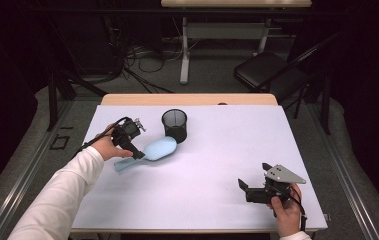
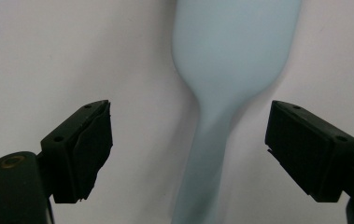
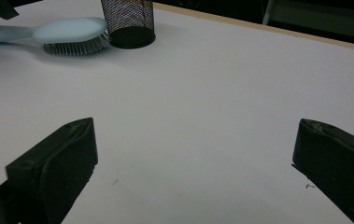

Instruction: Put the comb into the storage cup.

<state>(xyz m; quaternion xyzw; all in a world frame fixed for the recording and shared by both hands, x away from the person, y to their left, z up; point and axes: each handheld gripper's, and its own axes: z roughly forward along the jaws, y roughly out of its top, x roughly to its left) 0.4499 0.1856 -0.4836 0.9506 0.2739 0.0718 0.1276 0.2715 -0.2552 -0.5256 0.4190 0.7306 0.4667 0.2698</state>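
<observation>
A pale blue hairbrush (image 1: 159,148) lies on the white table (image 1: 217,150), bristles down, its head next to a black mesh cup (image 1: 175,124). My left gripper (image 1: 136,155) hangs over the brush's handle. In the left gripper view the hairbrush (image 2: 233,56) runs up between the jaws of my left gripper (image 2: 188,109), which stand wide on either side of the handle with a gap on each side. My right gripper (image 1: 253,175) rests open near the front right of the table, nothing between its jaws. In the right gripper view, beyond my right gripper (image 3: 196,125), the hairbrush (image 3: 69,29) and mesh cup (image 3: 128,21) lie far off.
The white sheet covers a wooden table whose far edge (image 1: 187,99) shows behind the cup. A black chair (image 1: 267,70) and a desk frame with cables stand on the floor beyond. Open white surface stretches between the two grippers.
</observation>
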